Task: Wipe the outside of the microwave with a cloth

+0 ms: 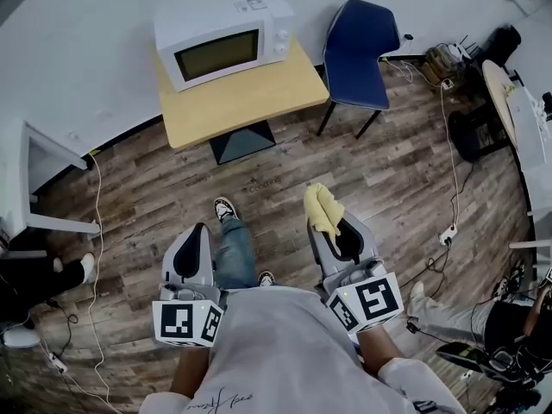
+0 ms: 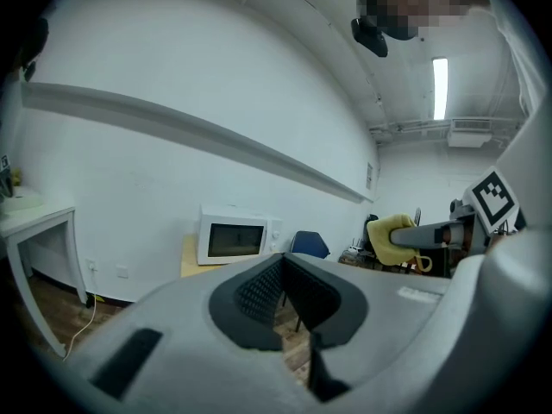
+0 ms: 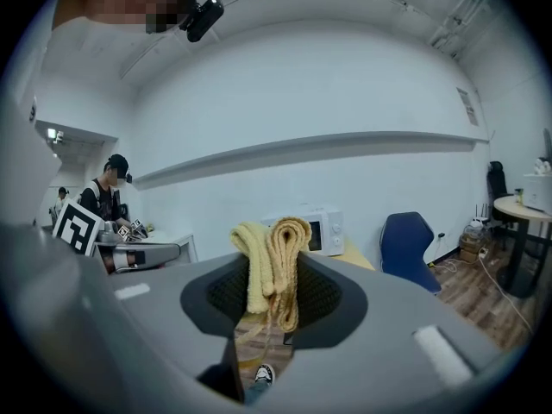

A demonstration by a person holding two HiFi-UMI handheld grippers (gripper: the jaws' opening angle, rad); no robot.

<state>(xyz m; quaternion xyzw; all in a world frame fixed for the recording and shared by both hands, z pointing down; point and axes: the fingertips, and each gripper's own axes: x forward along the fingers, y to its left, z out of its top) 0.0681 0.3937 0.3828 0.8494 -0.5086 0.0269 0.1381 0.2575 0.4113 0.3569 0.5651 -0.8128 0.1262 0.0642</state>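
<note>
Right gripper view shows the fingers of the right gripper (image 3: 274,293) clamped on a folded yellow knitted cloth (image 3: 276,261), a white boxy microwave (image 3: 326,229) on a light wooden desk (image 3: 355,254) well beyond them, while the left gripper (image 2: 284,293) has its fingers together, empty.

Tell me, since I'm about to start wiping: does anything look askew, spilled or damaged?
Nothing spilled or damaged. The microwave sits upright on the wooden table, door shut. Only the white cable trails loose across the floor to a power strip.
</note>
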